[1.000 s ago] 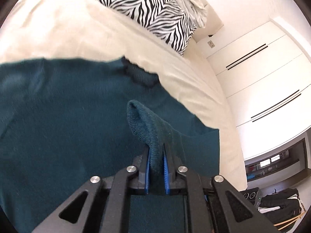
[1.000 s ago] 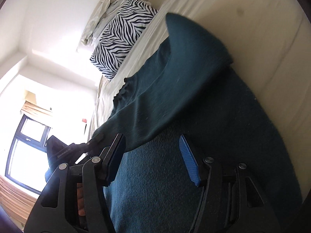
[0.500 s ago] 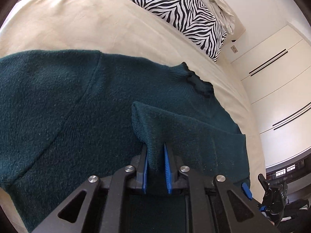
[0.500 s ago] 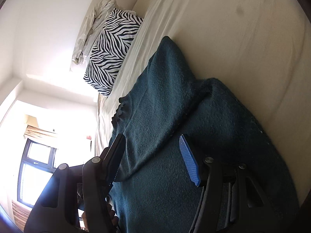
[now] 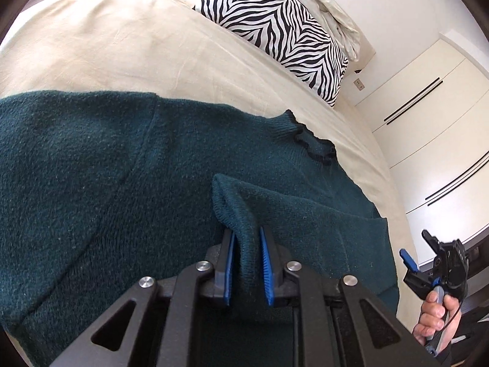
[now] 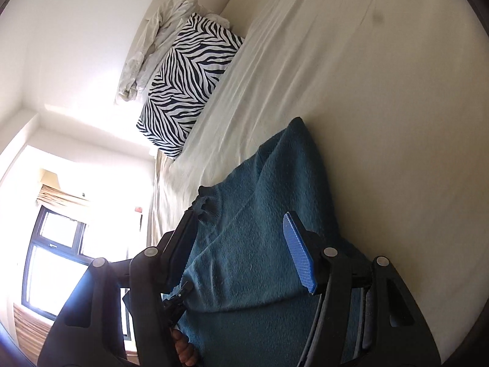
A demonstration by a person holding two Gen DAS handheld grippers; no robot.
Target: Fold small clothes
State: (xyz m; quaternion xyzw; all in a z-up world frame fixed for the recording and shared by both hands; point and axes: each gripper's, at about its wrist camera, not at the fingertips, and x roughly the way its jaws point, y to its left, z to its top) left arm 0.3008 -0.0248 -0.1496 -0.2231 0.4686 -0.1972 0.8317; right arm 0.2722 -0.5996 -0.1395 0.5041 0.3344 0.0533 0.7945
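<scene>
Dark teal knitted sweater (image 5: 128, 189) lies spread on the cream bedsheet (image 5: 128, 46), ruffled collar (image 5: 314, 143) toward the zebra-print pillow (image 5: 284, 30).

Status: one sleeve is folded in across the body; its ribbed cuff (image 5: 241, 229) sits between the blue pads of my left gripper (image 5: 247, 267). A small gap shows on each side of the fabric, so I read the pinch as slackened, cuff loose between the pads rather than clamped. Cuff is resting down on the sweater body.

My right gripper (image 6: 241, 244) has its jaws wide apart, nothing in them, off at the sweater's edge on my right; the sweater is only background between the fingers in its own view.

Done: first sleeve fold, roughly. Left, by my estimate: the opposite sleeve at the far left looks laid out flat, then the body folds.

Containers: none visible. No basket, drawer or bin in either view, so nothing to report inside.
</scene>
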